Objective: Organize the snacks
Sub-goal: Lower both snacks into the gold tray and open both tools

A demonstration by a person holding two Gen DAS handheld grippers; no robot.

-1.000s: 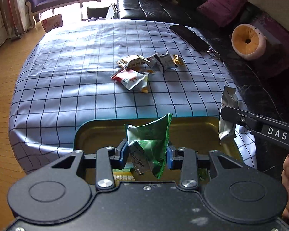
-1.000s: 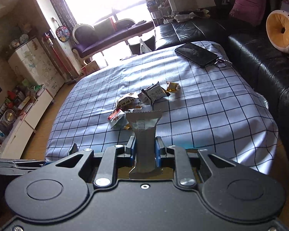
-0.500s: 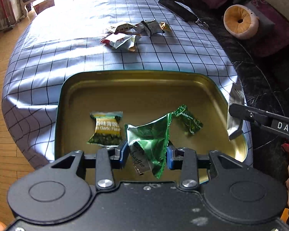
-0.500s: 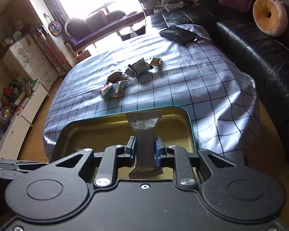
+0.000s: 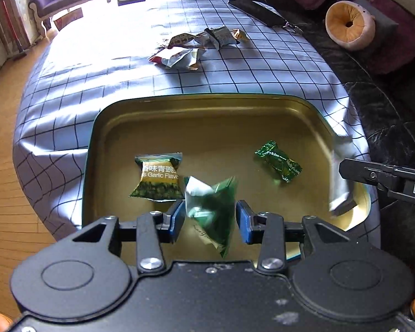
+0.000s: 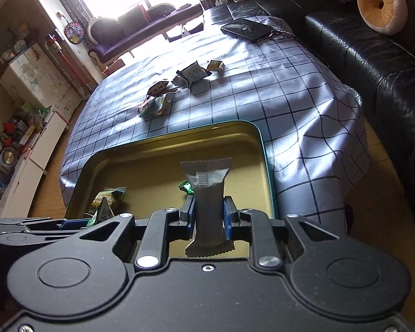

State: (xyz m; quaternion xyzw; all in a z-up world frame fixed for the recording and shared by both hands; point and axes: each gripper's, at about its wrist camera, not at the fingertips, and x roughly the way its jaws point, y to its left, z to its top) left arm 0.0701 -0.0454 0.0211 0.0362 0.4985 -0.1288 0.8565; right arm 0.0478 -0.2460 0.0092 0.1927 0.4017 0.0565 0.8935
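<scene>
A gold tin tray [image 5: 207, 96] with a teal rim lies on the checked tablecloth [image 5: 96, 63]. In it are a garlic pea packet [image 5: 157, 178] and a small green candy [image 5: 279, 164]. My left gripper [image 5: 210, 215] hangs over the tray with its jaws opening. A crumpled green packet [image 5: 211, 210] sits blurred between the pads with a gap on each side. My right gripper [image 6: 209, 210] is over the tray's right side, its jaws opening around a silver bar wrapper [image 6: 207, 193], which looks blurred in the left wrist view.
Several loose snack packets [image 5: 196, 47] lie in a pile on the cloth beyond the tray. A dark phone [image 6: 246, 29] rests at the table's far edge. A black leather sofa [image 6: 373, 55] with a round cushion [image 6: 381, 2] runs along the right.
Both grippers moved back over the tray and dipped toward it. Their jaws have parted, and the green packet and the silver wrapper are slipping loose.
</scene>
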